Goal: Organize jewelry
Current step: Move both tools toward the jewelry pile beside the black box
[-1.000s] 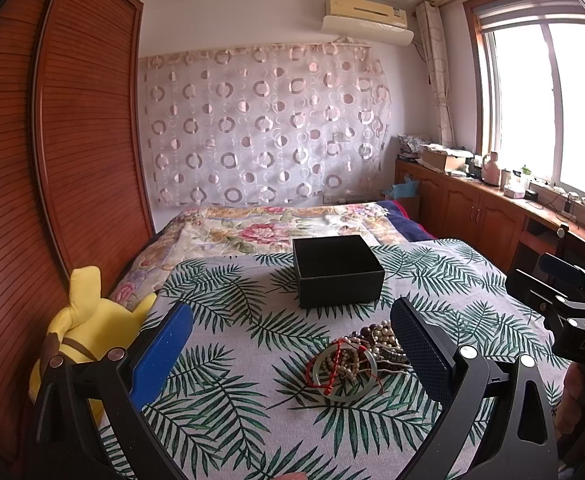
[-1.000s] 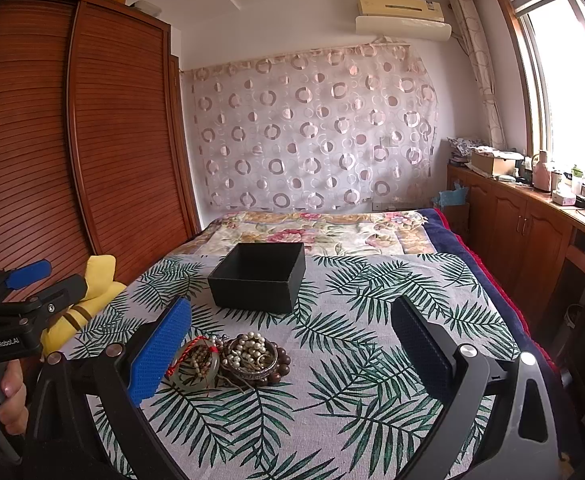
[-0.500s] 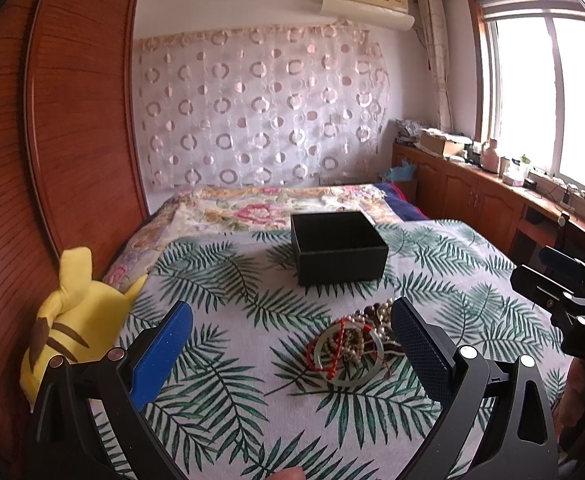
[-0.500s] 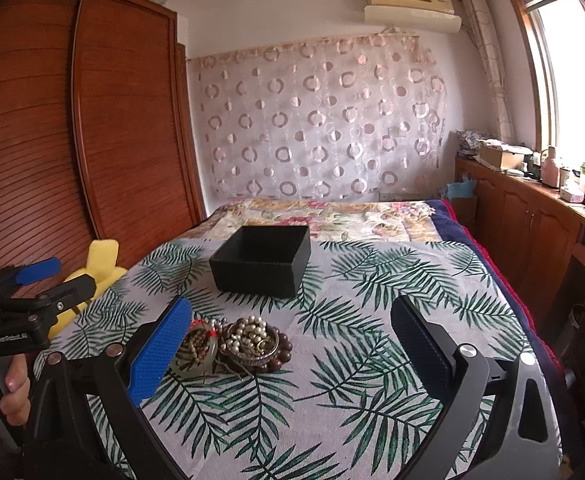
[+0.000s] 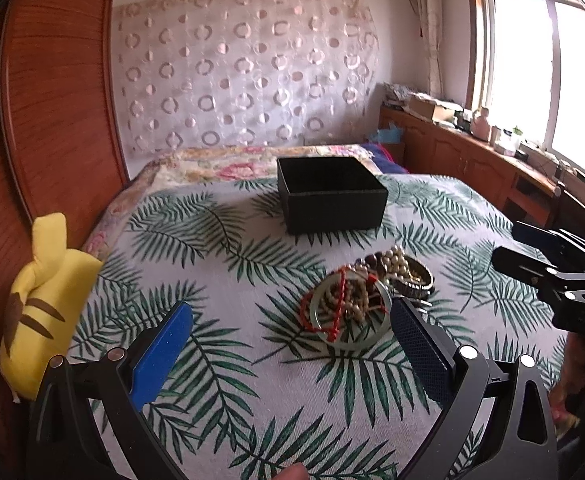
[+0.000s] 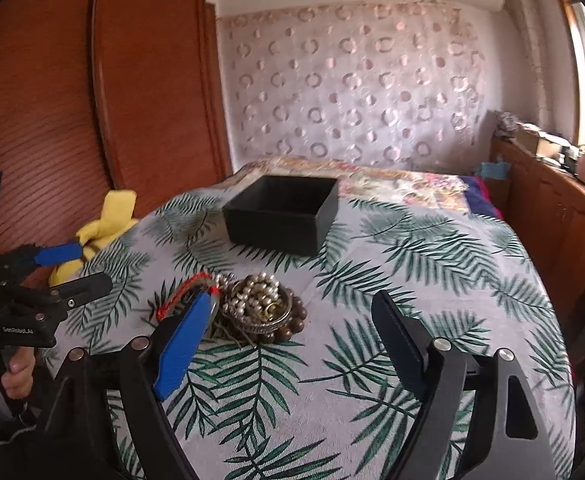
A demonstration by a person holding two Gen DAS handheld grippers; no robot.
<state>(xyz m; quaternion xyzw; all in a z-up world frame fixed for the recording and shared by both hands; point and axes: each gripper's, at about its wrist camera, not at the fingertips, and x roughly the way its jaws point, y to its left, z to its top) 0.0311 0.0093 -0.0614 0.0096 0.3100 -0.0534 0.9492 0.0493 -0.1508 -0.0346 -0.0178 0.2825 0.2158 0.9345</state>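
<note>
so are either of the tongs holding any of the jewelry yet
No, nothing is held. The left tongs and right tongs are both open and empty, the right ones having just narrowed. The jewelry pile lies on the bedspread.

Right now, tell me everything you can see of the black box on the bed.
The black box is square, open-topped and lidless, with matte, cardboard-looking walls and a dark inside; what it holds cannot be seen. It sits upright and flat on the leaf-print bedspread, beyond the pile of jewelry and apart from it. Nothing touches it except the bedspread.
</note>
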